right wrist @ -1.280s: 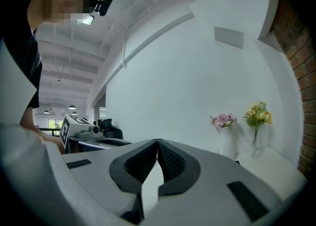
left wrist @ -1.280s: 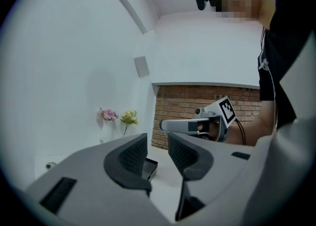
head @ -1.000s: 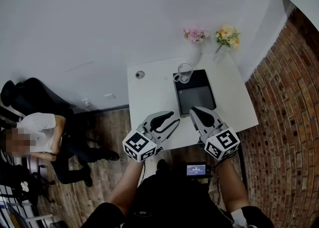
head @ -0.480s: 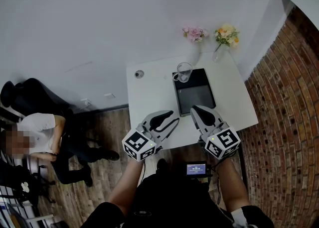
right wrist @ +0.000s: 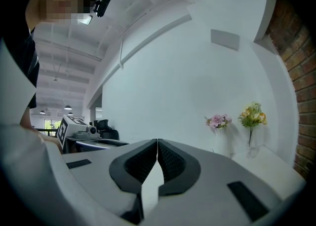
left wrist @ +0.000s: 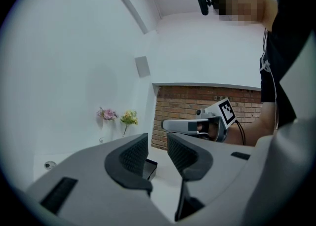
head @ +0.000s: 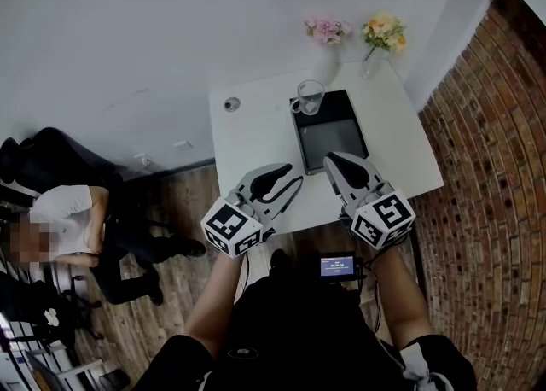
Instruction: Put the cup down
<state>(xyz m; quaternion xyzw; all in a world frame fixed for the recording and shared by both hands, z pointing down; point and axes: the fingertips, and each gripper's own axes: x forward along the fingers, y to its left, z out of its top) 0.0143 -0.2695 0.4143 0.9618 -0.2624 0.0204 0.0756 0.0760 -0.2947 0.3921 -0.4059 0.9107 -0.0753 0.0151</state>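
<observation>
Evidently the cup (head: 310, 97) rests on the table (head: 256, 142), so left gripper (head: 293, 183), jaws just closing, and right gripper (head: 333, 164) idle clenched, empty.

We log white table (head: 256, 150), black tray (head: 331, 137), clear cup (head: 310, 97). We also see pink flowers (head: 325, 30), yellow flowers (head: 381, 31), red brick wall (head: 495, 167).

Office-like room: white table (head: 256, 154), brick wall (head: 495, 176)
</observation>
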